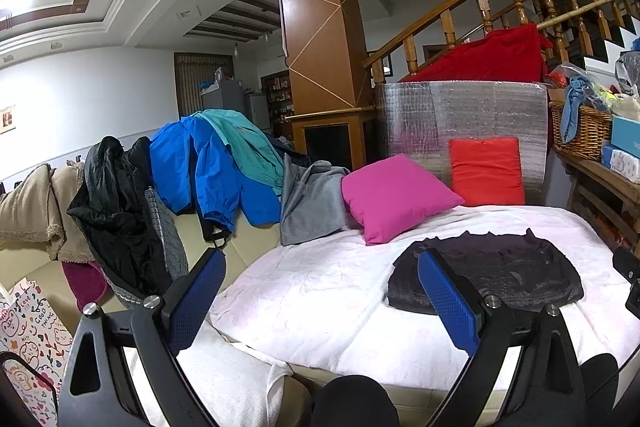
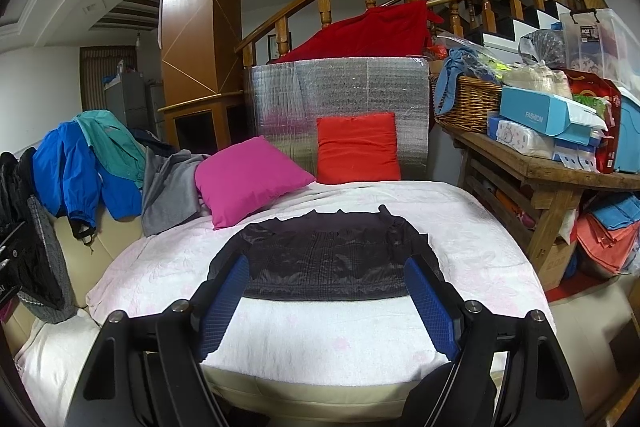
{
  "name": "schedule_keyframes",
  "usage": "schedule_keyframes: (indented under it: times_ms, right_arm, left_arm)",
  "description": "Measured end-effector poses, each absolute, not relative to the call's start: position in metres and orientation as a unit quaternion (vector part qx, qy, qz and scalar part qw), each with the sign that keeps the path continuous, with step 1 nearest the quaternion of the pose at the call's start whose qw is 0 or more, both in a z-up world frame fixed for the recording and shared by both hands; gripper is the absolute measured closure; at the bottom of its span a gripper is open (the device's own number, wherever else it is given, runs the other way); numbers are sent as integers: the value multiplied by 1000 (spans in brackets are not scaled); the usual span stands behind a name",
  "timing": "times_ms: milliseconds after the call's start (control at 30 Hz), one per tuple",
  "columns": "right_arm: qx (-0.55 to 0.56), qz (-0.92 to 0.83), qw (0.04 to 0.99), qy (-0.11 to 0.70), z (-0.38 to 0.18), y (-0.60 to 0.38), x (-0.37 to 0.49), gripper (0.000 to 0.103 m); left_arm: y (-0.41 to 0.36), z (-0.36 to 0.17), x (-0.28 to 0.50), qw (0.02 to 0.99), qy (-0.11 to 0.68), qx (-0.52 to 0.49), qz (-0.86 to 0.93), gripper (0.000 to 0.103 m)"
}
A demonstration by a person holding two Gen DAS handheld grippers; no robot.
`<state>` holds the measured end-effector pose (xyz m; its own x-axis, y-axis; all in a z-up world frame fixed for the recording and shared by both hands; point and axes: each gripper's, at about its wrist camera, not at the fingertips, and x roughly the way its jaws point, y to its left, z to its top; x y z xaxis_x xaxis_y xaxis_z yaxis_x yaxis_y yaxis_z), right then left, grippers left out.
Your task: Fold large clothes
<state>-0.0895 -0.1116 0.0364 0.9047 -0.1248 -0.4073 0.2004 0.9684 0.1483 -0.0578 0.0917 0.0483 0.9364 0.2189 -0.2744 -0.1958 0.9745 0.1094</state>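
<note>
Hovering with jaws spread and empty, left gripper (image 1: 320, 291) and right gripper (image 2: 326, 291) faced folded dark quilted jacket (image 2: 326, 261) on white bed blanket (image 2: 320, 339); next likely set aside.

I see bare white cover (image 2: 340, 339) along the bed's near edge, between my two grippers and the folded dark garment (image 2: 328, 259), so either one could pass there. The left gripper (image 1: 320, 287) and right gripper (image 2: 326, 291) both have jaws spread wide, holding nothing. At the far edge the pink pillow (image 2: 248, 179) and red pillow (image 2: 356, 149) block the way, with the silver panel (image 2: 340, 87) behind them. Along the left edge hangs a pile of jackets (image 1: 216, 167). Past the right edge, the cluttered desk (image 2: 560, 171) crowds close
</note>
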Motion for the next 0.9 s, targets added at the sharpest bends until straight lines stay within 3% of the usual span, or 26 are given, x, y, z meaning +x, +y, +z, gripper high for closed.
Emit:
schedule_keyframes:
  times_ms: [900]
  right_arm:
    - [89,-95,967,217,24,-120,-81,20]
  left_arm:
    - [92,35,-40,980,169,45,92,6]
